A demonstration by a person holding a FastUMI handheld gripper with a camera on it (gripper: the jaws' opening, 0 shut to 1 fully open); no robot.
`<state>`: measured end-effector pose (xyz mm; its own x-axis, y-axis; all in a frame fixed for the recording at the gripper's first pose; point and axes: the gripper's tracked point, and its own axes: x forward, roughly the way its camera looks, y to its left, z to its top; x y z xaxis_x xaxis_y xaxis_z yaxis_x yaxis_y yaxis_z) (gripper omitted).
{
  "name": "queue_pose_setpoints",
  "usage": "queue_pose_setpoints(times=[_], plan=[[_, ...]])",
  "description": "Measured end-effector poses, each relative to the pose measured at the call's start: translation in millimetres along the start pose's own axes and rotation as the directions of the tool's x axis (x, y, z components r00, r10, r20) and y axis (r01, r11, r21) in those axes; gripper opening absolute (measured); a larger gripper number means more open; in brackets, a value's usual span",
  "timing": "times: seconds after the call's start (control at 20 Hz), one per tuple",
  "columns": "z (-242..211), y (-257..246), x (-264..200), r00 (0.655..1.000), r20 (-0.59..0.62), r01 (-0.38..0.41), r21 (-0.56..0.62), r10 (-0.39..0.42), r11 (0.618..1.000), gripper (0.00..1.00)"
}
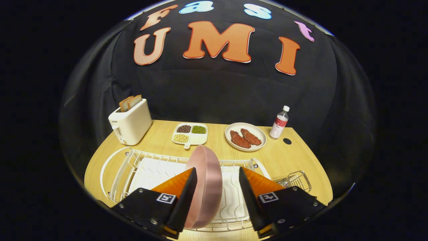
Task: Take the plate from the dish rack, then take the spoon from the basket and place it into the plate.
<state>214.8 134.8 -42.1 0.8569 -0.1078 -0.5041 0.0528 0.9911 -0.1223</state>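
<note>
Hand-held gripper (216,187): fingers spread apart, grasping nothing; the left finger lies against or just beside the plate's face, the right finger stands clear of it with open gap between. Plate (206,180): pink, upright on edge in the rack, between the fingers and nearer the left one. Rack (133,167): white wire frame over a white drip tray, directly under and ahead of the fingers; its other slots hold nothing that I can see. Basket (298,180): small wire holder at the rack's right end, just beyond the right finger; a spoon inside cannot be made out. Surface (160,134): pale wood, rounded near edge. Beyond the rack: a divided dish (190,133) of beans and seeds, a dish of meat (245,136) to its right, a toaster (131,125) with bread at far left, a bottle (280,123) at far right. Progress, as judged: early; the plate is not yet gripped or lifted, and the spoon step is wholly ahead. Room, as judged: open air above the plate for a straight lift; rack wires close on both sides below; bare surface between rack and the far dishes, and right of the meat dish, could take the plate; the basket sits near the surface's right edge.
</note>
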Motion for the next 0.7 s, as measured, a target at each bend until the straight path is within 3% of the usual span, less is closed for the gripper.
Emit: queue_pose_setpoints(times=[0.05, 0.1, 0.2, 0.4, 0.7], plan=[[-1.8, 2.3, 3.1, 1.0, -0.011, -0.01, 0.021, 0.01, 1.0, 0.69], [-3.7, 4.4, 5.7, 1.0, -0.023, -0.018, 0.042, 0.019, 0.999, 0.51], [-2.9, -0.3, 5.1, 0.999, -0.032, 0.017, 0.063, -0.015, 0.998, 0.27], [4.3, -9.1, 3.1, 0.995, -0.011, 0.102, 0.017, -0.102, 0.995, 0.16], [22.0, -4.3, -7.9, 0.988, 0.045, 0.148, -0.074, -0.144, 0.986, 0.15]])
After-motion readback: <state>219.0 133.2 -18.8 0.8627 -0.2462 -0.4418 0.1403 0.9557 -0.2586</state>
